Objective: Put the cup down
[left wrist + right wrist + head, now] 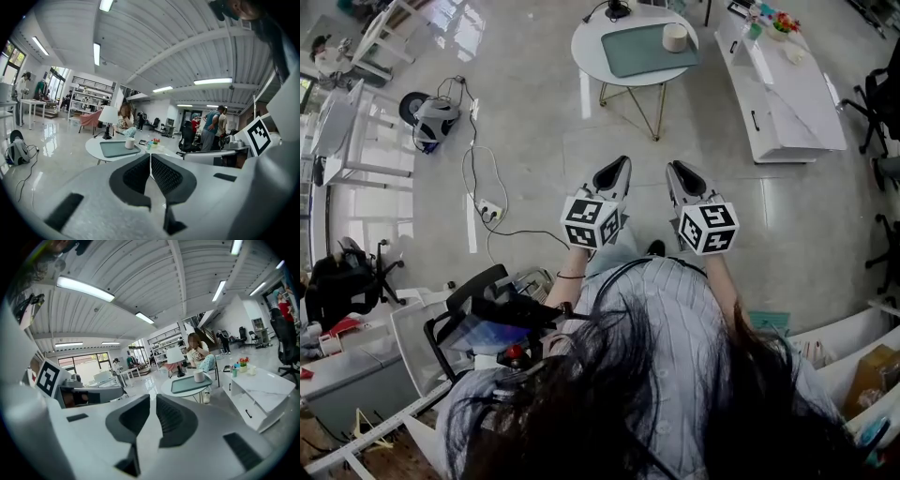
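Note:
The cup (675, 37) is a pale cylinder standing on a green mat (637, 52) on a round white table (586, 47) at the far side of the floor. It is also visible far ahead in the left gripper view (130, 143) and the right gripper view (199, 376). My left gripper (624, 160) and right gripper (673, 166) are held side by side in front of the person, well short of the table, pointing toward it. Both are shut with nothing between their pads, as both gripper views confirm: left gripper (150, 159), right gripper (153, 401).
A long white low cabinet (787, 94) with small items stands right of the table. A cable and power strip (490, 211) lie on the floor at left, near a helmet-like device (436, 120). A black chair (478, 309) is beside the person. People stand in the background (211, 129).

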The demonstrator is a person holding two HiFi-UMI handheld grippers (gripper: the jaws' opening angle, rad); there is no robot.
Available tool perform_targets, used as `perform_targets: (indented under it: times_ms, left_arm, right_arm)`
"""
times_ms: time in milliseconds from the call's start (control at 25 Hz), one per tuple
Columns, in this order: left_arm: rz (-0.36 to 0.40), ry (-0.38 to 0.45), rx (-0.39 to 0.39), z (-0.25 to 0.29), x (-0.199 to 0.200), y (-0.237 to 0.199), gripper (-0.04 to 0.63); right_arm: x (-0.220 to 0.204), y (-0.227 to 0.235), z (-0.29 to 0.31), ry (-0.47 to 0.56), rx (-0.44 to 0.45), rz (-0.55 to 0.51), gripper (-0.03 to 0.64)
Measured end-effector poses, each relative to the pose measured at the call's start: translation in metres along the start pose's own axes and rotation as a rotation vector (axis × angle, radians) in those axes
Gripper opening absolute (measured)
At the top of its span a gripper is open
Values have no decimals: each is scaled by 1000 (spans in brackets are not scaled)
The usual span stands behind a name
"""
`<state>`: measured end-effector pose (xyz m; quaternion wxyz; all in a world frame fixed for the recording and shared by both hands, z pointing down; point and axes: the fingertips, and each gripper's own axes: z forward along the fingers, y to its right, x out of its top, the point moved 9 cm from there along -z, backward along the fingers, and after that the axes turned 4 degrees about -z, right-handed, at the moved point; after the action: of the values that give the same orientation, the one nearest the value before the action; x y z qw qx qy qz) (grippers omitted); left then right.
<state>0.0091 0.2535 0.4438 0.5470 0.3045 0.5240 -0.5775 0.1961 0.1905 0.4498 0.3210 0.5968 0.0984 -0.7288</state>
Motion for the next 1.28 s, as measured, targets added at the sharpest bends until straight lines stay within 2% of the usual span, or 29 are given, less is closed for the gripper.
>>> perform_targets:
  times_ms: [280,520,840,1280]
  left_arm:
    - [-1,0,-5,-11,-7,16,17]
    - [-9,-18,-6,-3,-5,14,17]
    - [2,3,-5,-23,-16,32,17]
    - [-2,10,4,-30,-21,35,17]
  right_arm:
    - [-2,-9,-16,-2,20,-29,55]
    - [1,-5,-9,-23,27,-32,52]
    - [-9,-15,-34,-7,31,-41,51]
    - [-11,-19,-39,-14,45,-64,44]
